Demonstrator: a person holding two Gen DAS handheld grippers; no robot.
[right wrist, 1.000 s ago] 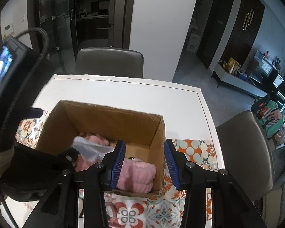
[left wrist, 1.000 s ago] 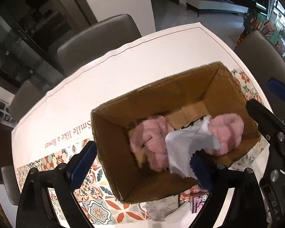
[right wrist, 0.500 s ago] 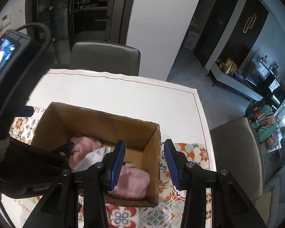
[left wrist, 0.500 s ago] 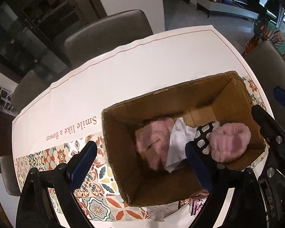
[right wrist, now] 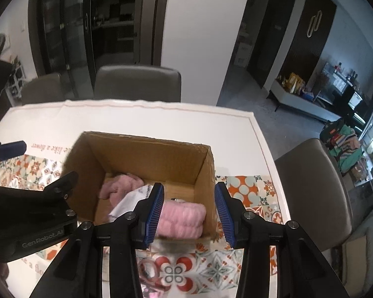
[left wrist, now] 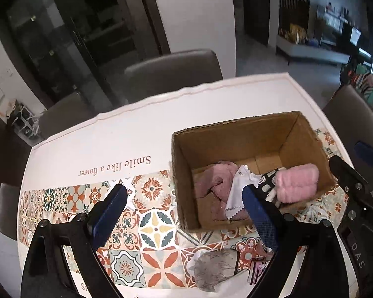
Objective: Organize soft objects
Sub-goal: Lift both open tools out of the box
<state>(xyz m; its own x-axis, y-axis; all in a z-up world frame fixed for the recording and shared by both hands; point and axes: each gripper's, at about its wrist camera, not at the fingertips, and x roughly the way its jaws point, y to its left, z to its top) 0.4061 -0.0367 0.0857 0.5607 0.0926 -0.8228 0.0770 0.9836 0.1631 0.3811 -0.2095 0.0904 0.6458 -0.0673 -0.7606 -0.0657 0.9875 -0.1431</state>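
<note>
The cardboard box (left wrist: 184,171) stands open on the bench (left wrist: 161,114), on a tiled-pattern cloth (left wrist: 151,226). Inside it lie a crumpled pink cloth (left wrist: 213,181) toward the box's left wall, a white pinked-edge cloth (left wrist: 237,188) against it, a black-and-white patterned item (left wrist: 268,182) and a fluffy pink roll (left wrist: 297,183) by the right wall. A grey printed cloth (left wrist: 212,270) lies outside, in front of the box (partly behind a finger). The left tool (left wrist: 184,213) hangs wide open and empty before the box; the right tool (right wrist: 189,213), also spread and empty, straddles the box's right corner.

Dim, soft indoor light; heavy fisheye warp w/ dark vignetted corners, slight blur.
</note>
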